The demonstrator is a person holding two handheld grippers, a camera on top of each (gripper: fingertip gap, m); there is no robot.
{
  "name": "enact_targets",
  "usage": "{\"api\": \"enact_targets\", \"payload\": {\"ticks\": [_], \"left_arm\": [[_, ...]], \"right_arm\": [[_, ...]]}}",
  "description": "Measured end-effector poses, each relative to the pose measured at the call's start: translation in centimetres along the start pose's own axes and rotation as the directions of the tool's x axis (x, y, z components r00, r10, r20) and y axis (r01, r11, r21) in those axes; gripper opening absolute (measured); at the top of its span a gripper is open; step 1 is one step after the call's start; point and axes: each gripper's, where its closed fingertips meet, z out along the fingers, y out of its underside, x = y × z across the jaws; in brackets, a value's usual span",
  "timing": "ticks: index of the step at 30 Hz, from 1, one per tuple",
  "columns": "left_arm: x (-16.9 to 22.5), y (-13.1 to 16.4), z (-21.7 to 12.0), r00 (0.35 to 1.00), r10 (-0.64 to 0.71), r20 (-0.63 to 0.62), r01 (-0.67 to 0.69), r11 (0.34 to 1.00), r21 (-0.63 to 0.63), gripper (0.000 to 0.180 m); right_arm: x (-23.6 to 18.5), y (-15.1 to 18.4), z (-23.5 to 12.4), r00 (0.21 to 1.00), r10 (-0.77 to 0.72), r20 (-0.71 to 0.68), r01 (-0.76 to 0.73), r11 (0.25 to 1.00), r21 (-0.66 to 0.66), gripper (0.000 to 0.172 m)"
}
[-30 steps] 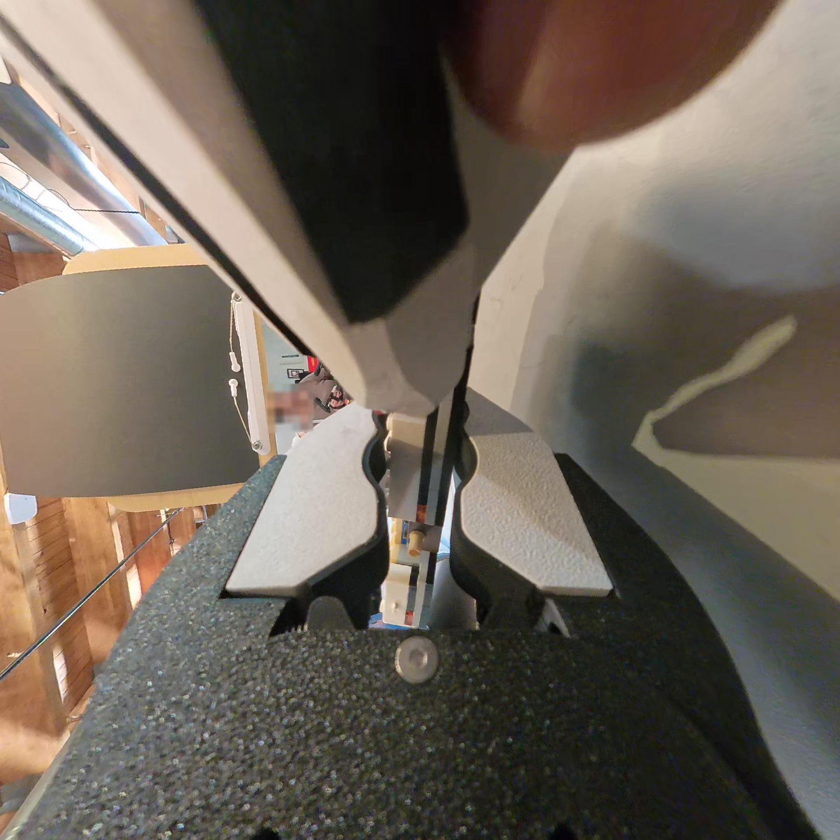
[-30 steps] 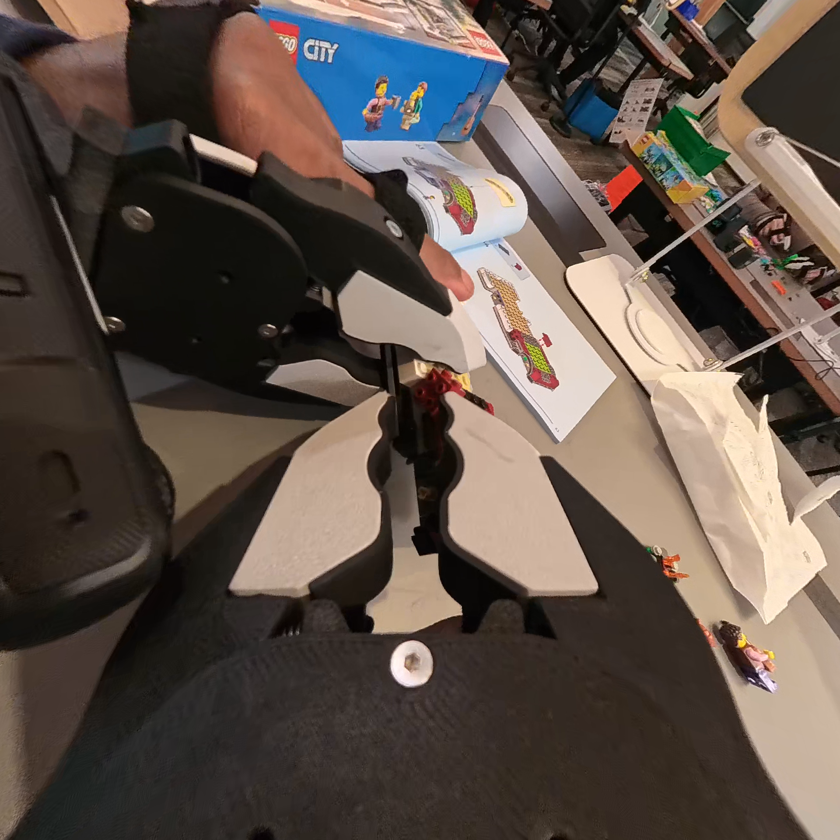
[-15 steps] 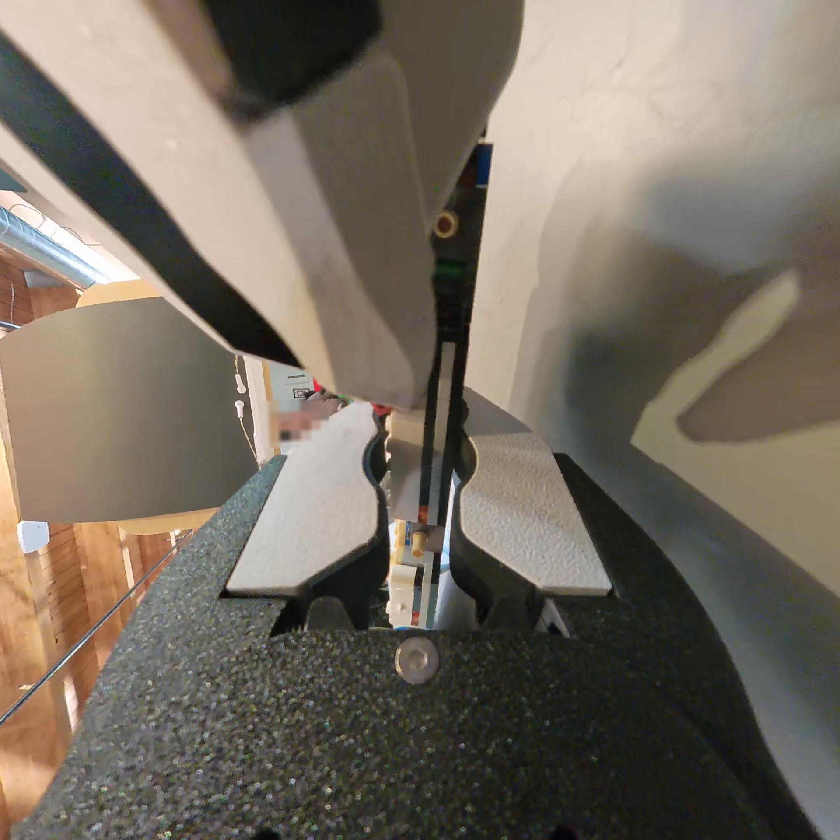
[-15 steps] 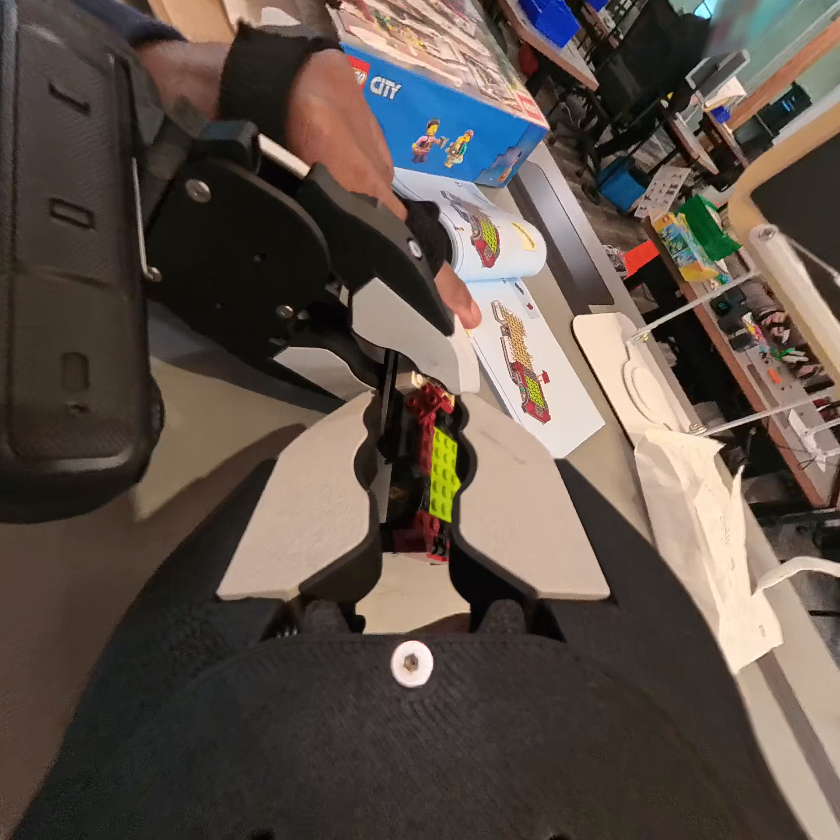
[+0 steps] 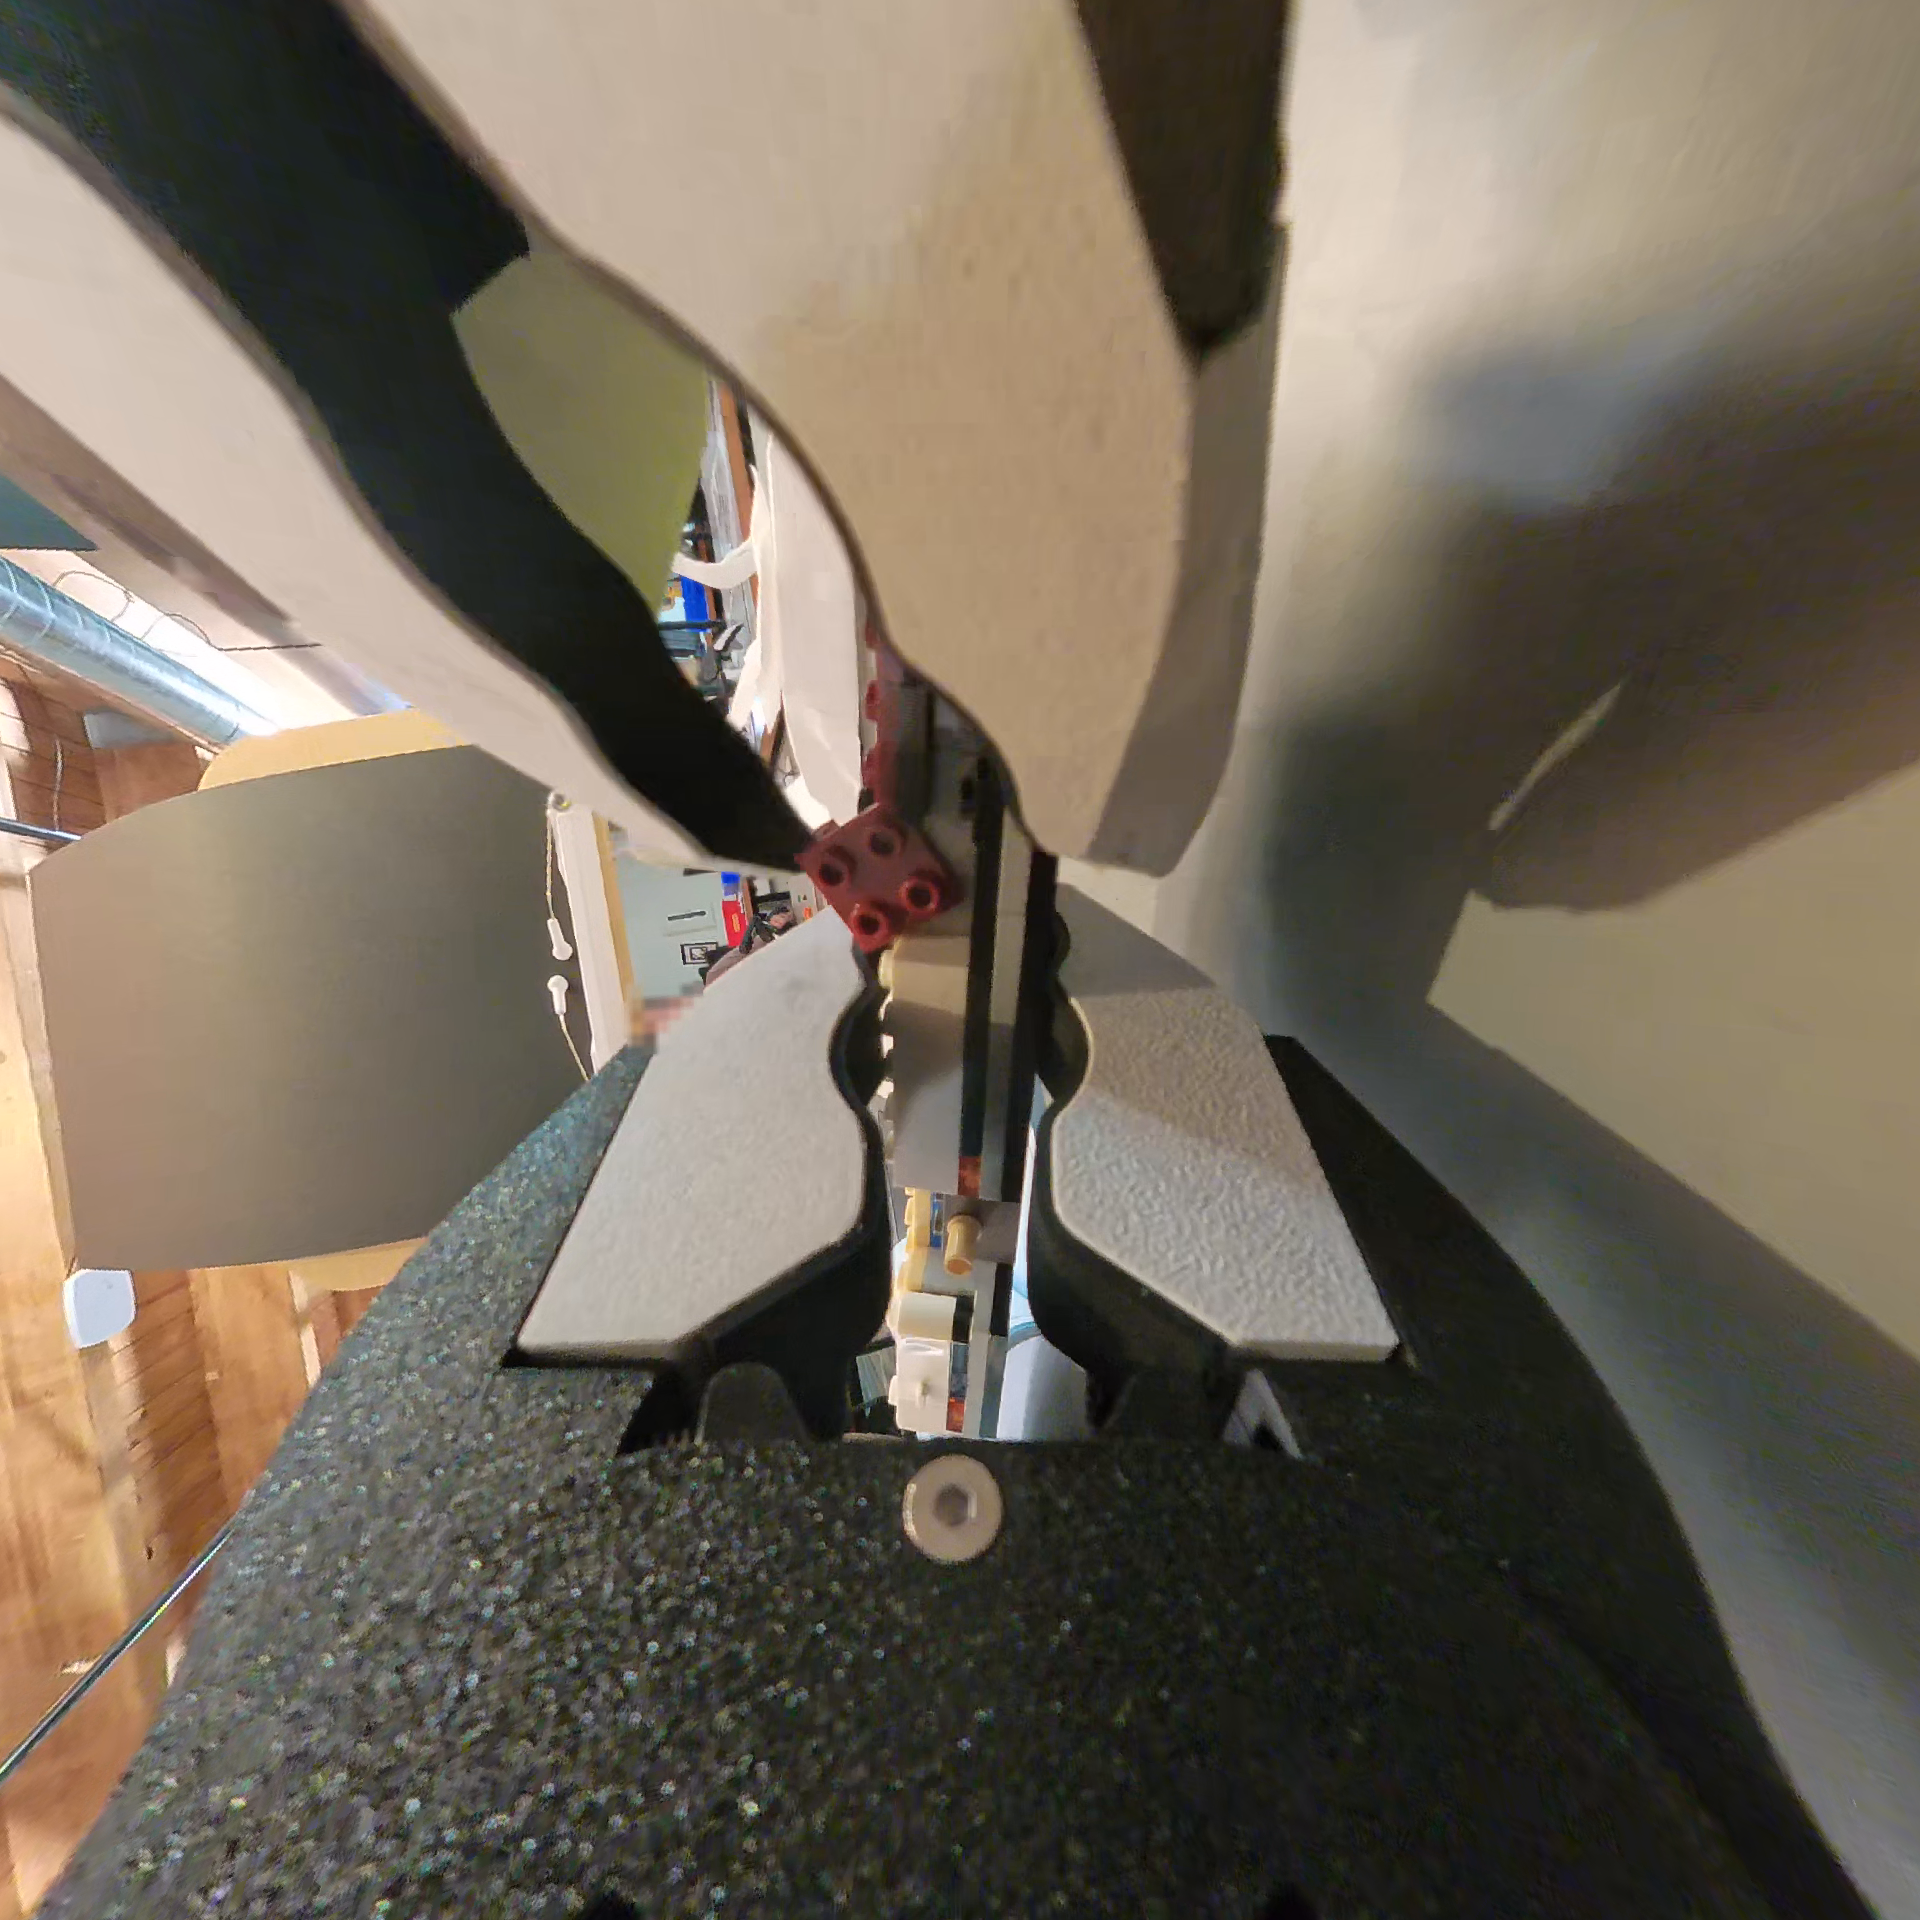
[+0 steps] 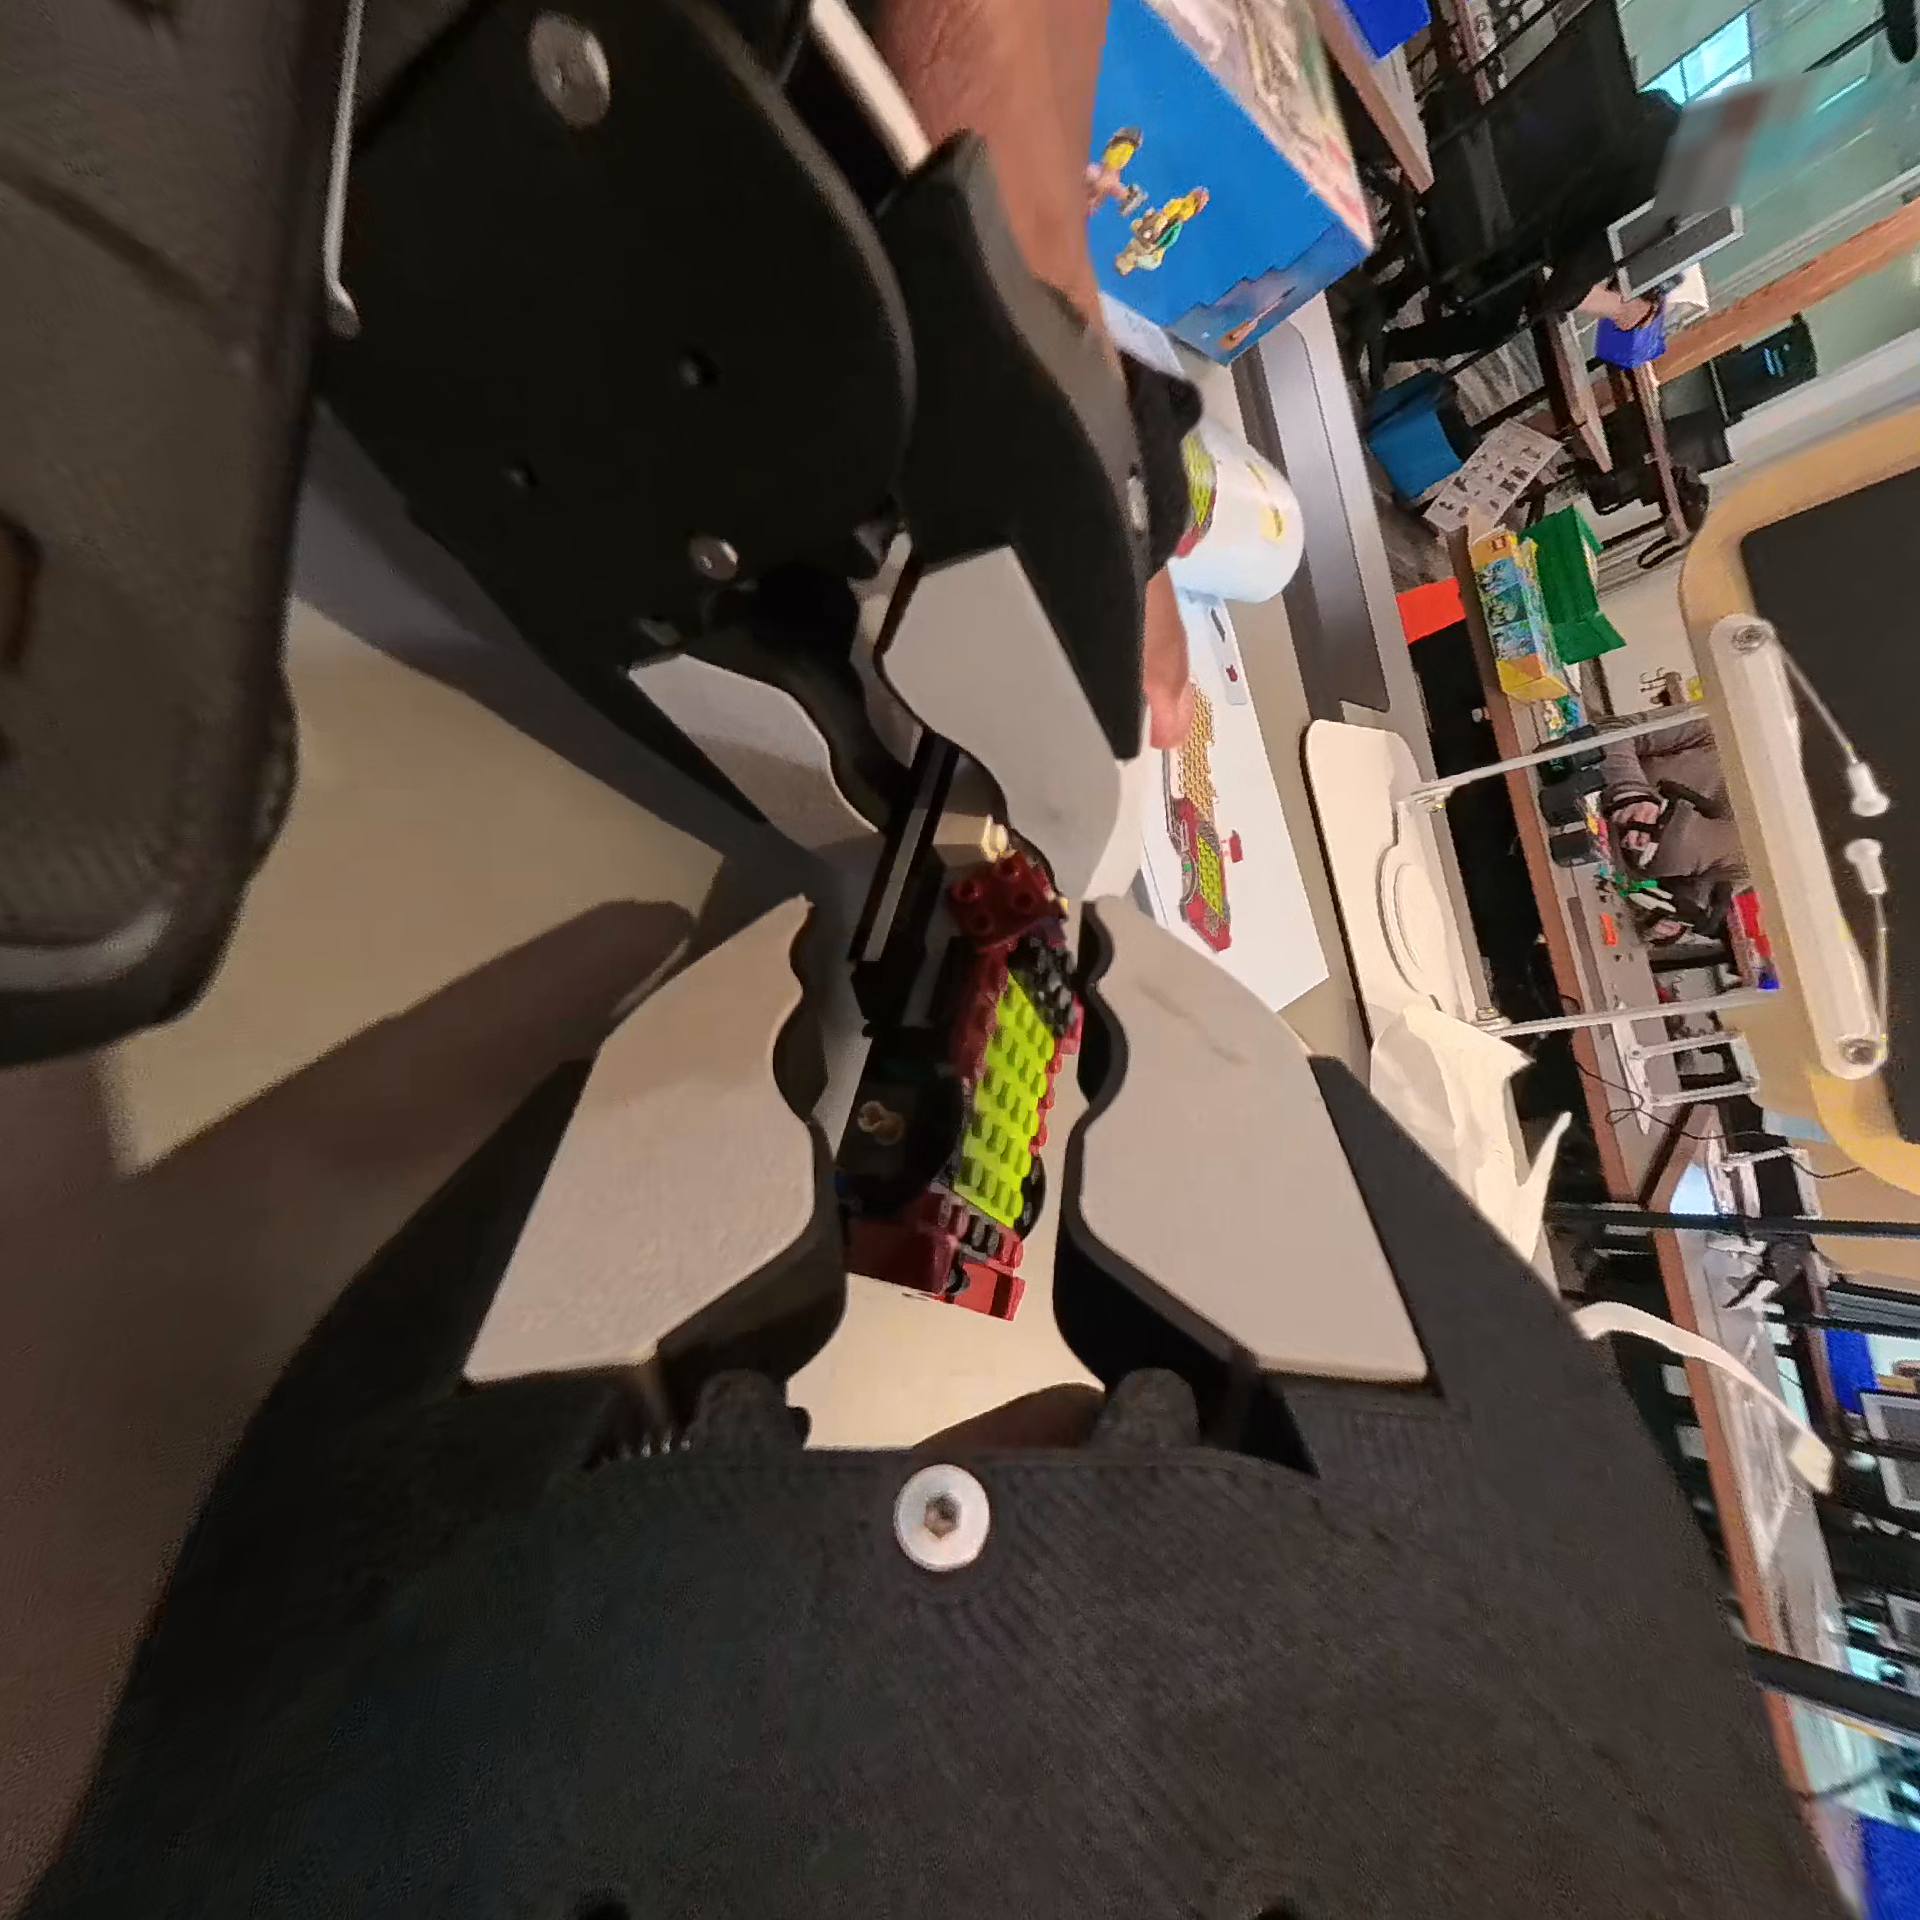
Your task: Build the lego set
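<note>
Left tool: your left tool [image 5: 961, 956] is closed narrowly on one end of the brick-built toy vehicle of dark red, lime green, black, grey and tan plastic [image 5: 966, 1049]. Both fingers bear on the tan, grey and black plates of that end.

Right tool: your right tool [image 6: 945, 925] stands wide, one finger on each side of the vehicle's other end. A dark sliver shows between the lime side and the finger beside it, so this tool straddles the vehicle and does not clamp it.

Where the vehicle is: it hangs above the pale desk [image 6: 416, 831], carried by the left tool alone and reaching from that tool into the right tool's open jaws.

How the vehicle looks: long and narrow. You see a studded lime green plate [image 6: 1013, 1091] framed in dark red, black parts along its other side, and a small dark red four-stud brick [image 5: 878, 873] where the two tools meet.

Things around: beyond the vehicle lie an open white instruction booklet [image 6: 1257, 914] and a crumpled white paper bag [image 6: 1455, 1081]. Farther behind it stands a blue cardboard toy box [image 6: 1226, 208]. Your hand [image 6: 997, 125] on the left tool is above the vehicle.
</note>
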Motion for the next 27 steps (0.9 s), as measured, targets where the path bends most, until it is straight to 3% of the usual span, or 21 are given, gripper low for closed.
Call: {"api": "enact_targets", "payload": {"ticks": [27], "left_arm": [[0.48, -0.26, 0.02, 1.000, 0.009, -0.029, -0.009, 1.000, 0.017, 0.026]], "right_arm": [[-0.21, 0.96, 0.06, 0.991, -0.125, -0.039, 0.122, 0.989, -0.079, 0.040]]}}
